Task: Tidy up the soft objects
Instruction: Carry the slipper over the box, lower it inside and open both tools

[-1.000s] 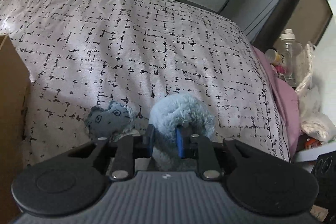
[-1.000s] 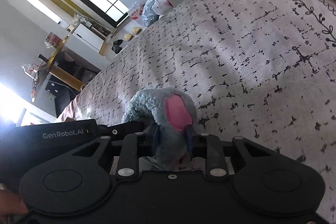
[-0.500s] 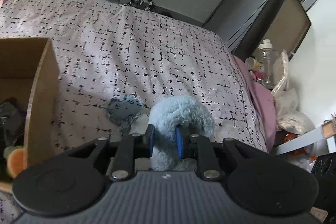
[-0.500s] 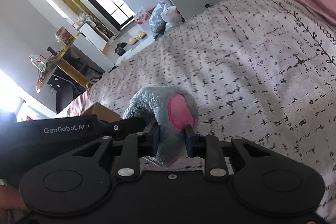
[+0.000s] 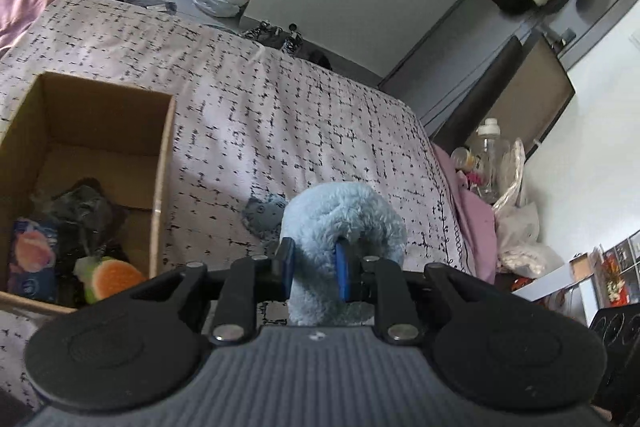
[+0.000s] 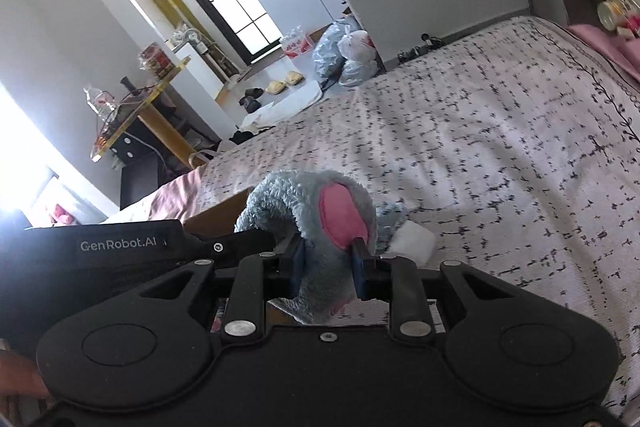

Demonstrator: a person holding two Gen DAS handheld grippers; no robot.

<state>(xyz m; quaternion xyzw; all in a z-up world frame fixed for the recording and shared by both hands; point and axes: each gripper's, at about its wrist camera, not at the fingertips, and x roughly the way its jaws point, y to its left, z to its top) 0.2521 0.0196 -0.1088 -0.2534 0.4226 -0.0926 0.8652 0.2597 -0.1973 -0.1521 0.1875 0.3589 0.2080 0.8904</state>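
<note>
Clenching a fold of fluffy pale-blue plush toy (image 5: 344,223) between its blue pads, the left gripper (image 5: 314,269) holds that part raised above the bed (image 5: 280,123), whose cover is pale with a black dashed grid. Across the toy, the right gripper (image 6: 328,263) is likewise clamped on the plush toy (image 6: 296,203), pinching it just beside a pink patch (image 6: 340,217); the black body of the left gripper shows at the left of the right wrist view, so both grippers grasp the same toy. A white tag (image 6: 412,241) hangs from the toy close to the right gripper's pads. Beneath and just beyond the lifted toy, a small grey plush piece (image 5: 264,215) with a drawn face lies on the bed cover. To the left, an open cardboard box (image 5: 162,163) stands on the bed, near the toy but apart from it; inside it lie a dark bundle (image 5: 80,211), a packet with a peach picture (image 5: 32,259) and a soft orange-and-green fruit toy (image 5: 108,277). A clear plastic bottle (image 5: 490,155) stands past the bed's right edge
</note>
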